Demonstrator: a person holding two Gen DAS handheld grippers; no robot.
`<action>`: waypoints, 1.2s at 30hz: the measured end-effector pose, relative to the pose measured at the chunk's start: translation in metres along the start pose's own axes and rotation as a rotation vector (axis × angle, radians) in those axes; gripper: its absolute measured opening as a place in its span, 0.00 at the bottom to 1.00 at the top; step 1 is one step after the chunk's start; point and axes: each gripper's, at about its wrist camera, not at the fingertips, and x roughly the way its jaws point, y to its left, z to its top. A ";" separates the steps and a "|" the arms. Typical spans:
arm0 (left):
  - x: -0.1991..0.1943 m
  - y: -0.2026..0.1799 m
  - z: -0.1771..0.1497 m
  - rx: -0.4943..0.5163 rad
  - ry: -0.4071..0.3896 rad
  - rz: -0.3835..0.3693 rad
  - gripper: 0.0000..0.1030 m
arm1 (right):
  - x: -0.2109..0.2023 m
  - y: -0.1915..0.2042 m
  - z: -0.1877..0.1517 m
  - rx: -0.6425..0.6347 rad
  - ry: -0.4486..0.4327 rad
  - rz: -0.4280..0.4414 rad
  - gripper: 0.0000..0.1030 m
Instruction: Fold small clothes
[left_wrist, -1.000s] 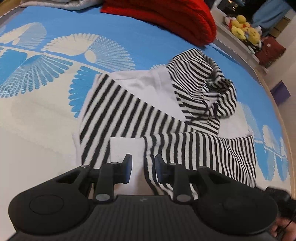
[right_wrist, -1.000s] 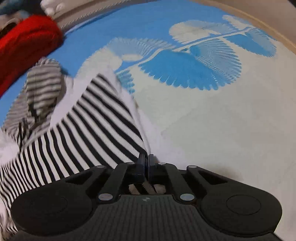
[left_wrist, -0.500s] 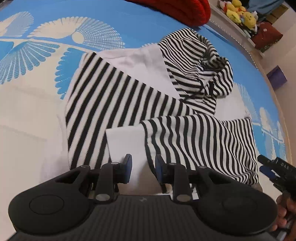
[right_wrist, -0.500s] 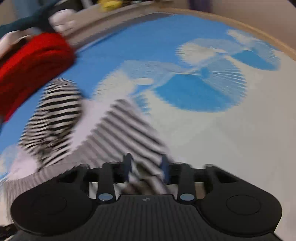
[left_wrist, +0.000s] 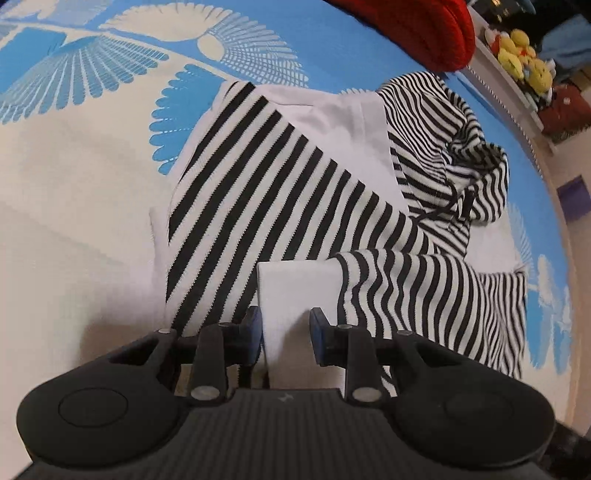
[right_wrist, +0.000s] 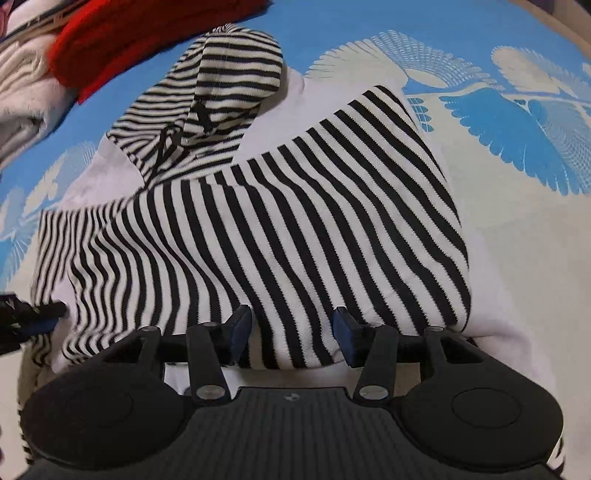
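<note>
A black-and-white striped hooded top (left_wrist: 280, 199) with white panels lies on the blue-and-cream patterned cloth (left_wrist: 74, 147), both sleeves folded across its body. Its hood (right_wrist: 221, 85) lies bunched at the far end. My left gripper (left_wrist: 285, 332) is open and empty, its fingers hovering over a white cuff (left_wrist: 295, 291) at the near edge. My right gripper (right_wrist: 292, 328) is open and empty just above the folded striped sleeve (right_wrist: 295, 229). The left gripper's tips (right_wrist: 33, 314) show at the left edge of the right wrist view.
A red knitted garment (left_wrist: 413, 26) lies beyond the hood; it also shows in the right wrist view (right_wrist: 122, 37). A folded cream garment (right_wrist: 18, 99) lies beside it. Yellow plush toys (left_wrist: 524, 62) sit on a shelf past the surface's right edge.
My right gripper opened and let go of the striped sleeve, which now lies folded across the top. It swung to look over the garment. My left gripper stayed open, shifting slightly.
</note>
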 end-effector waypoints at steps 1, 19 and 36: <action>0.000 -0.002 0.000 0.012 -0.001 0.010 0.29 | -0.001 -0.001 0.000 0.008 -0.007 0.004 0.49; -0.050 -0.029 0.004 0.147 -0.291 0.033 0.10 | -0.011 0.013 0.003 -0.037 -0.089 0.055 0.49; -0.004 -0.035 -0.004 0.169 -0.002 0.022 0.31 | -0.003 -0.007 0.003 0.067 -0.055 -0.045 0.48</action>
